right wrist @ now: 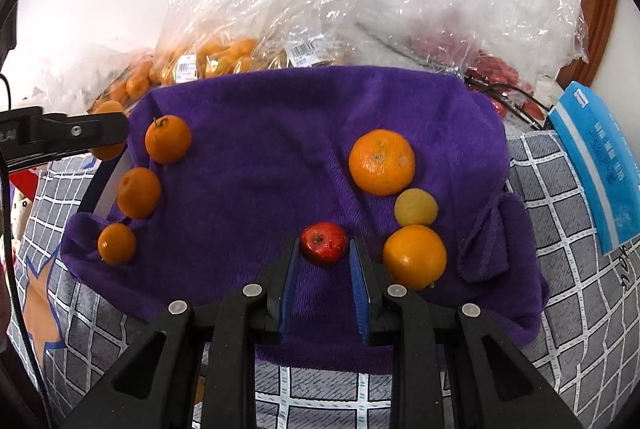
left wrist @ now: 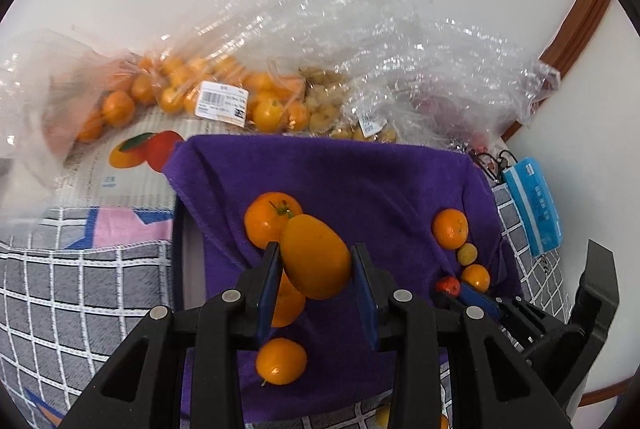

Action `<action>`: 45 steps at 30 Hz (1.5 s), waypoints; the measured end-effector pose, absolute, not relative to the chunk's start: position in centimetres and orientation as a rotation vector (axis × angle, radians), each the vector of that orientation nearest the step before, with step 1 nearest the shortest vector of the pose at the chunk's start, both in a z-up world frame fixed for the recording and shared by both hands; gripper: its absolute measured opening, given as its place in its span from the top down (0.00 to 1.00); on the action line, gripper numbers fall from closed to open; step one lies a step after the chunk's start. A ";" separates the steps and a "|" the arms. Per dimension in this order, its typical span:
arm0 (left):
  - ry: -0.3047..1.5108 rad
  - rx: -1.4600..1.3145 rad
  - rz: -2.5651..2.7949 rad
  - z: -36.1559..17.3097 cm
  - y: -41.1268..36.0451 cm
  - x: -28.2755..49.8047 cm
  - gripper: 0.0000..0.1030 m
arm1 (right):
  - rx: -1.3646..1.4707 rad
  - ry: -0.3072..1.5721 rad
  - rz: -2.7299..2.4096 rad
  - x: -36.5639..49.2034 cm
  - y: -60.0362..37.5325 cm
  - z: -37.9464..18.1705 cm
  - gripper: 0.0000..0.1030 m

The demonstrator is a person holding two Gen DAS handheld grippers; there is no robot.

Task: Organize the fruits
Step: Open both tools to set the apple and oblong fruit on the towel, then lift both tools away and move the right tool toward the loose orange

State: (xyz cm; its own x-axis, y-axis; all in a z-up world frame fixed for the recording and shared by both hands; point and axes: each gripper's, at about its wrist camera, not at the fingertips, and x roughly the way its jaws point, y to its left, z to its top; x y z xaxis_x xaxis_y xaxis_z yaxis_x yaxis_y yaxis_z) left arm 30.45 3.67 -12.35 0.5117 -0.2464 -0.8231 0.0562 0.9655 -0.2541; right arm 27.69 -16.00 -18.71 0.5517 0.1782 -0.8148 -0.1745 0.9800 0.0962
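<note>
My left claw [left wrist: 316,255] grips an oval orange fruit [left wrist: 316,256] between its blue pads, lifted above the left side of the purple towel [left wrist: 360,173]. My right claw [right wrist: 325,249] brackets a small red fruit [right wrist: 323,243] resting near the towel's near edge; whether the pads press it, I cannot tell. Three oranges [right wrist: 138,192] line the towel's left edge. By the right edge sit a large orange [right wrist: 381,161], a yellow fruit [right wrist: 416,207] and another orange [right wrist: 414,256]. Clear plastic bags of fruit [right wrist: 320,9] crowd the far edge; a blue packet [right wrist: 600,165] lies on the checked cloth [right wrist: 560,249] at right.
</note>
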 end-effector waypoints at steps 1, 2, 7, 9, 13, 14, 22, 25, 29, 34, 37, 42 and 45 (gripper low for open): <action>1.026 -0.201 -0.185 -12.6 3.4 30.6 0.68 | 0.003 0.967 0.211 27.6 -16.0 -18.8 0.75; 1.029 -0.197 -0.186 -12.7 3.2 30.7 0.68 | -0.001 0.969 0.211 27.6 -16.1 -18.9 0.76; 1.054 -0.183 -0.196 -13.7 2.2 31.2 0.68 | -0.005 0.971 0.219 27.3 -16.3 -18.9 0.74; 1.067 -0.175 -0.205 -14.1 1.8 31.4 0.68 | -0.016 0.969 0.224 27.1 -16.3 -18.9 0.67; 1.090 -0.160 -0.220 -14.9 1.2 31.6 0.68 | -0.028 0.956 0.221 26.7 -16.6 -18.4 0.66; 1.099 -0.157 -0.219 -15.2 1.1 31.7 0.68 | -0.026 0.952 0.219 26.5 -16.7 -18.2 0.66; 1.120 -0.155 -0.225 -16.0 0.5 31.6 0.68 | -0.034 0.911 0.184 26.1 -17.7 -16.5 0.62; 1.117 -0.146 -0.219 -16.1 0.4 31.6 0.67 | -0.038 0.893 0.165 25.8 -17.9 -16.0 0.62; 1.130 -0.143 -0.218 -16.0 0.3 31.3 0.67 | -0.036 0.878 0.139 25.1 -18.2 -15.6 0.62; 1.113 -0.144 -0.233 -14.7 0.3 30.1 0.67 | -0.027 0.876 0.111 24.2 -18.6 -15.0 0.61; 1.081 -0.142 -0.247 -13.4 0.3 28.9 0.60 | -0.006 0.863 0.091 23.5 -19.1 -14.3 0.61; 1.020 -0.134 -0.239 -11.3 0.8 26.6 0.56 | 0.067 0.869 0.085 22.1 -19.8 -13.4 0.57; 0.991 -0.139 -0.230 -10.4 1.5 25.1 0.56 | 0.071 0.877 0.087 21.2 -19.9 -12.8 0.57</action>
State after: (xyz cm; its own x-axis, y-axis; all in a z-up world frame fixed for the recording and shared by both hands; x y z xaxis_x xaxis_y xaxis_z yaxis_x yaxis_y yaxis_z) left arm 25.13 1.51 -10.41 0.5264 -0.2546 -0.8112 0.1282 0.9670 -0.2202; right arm 21.16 -19.85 -12.75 0.6360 0.1055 -0.7644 -0.0472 0.9941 0.0979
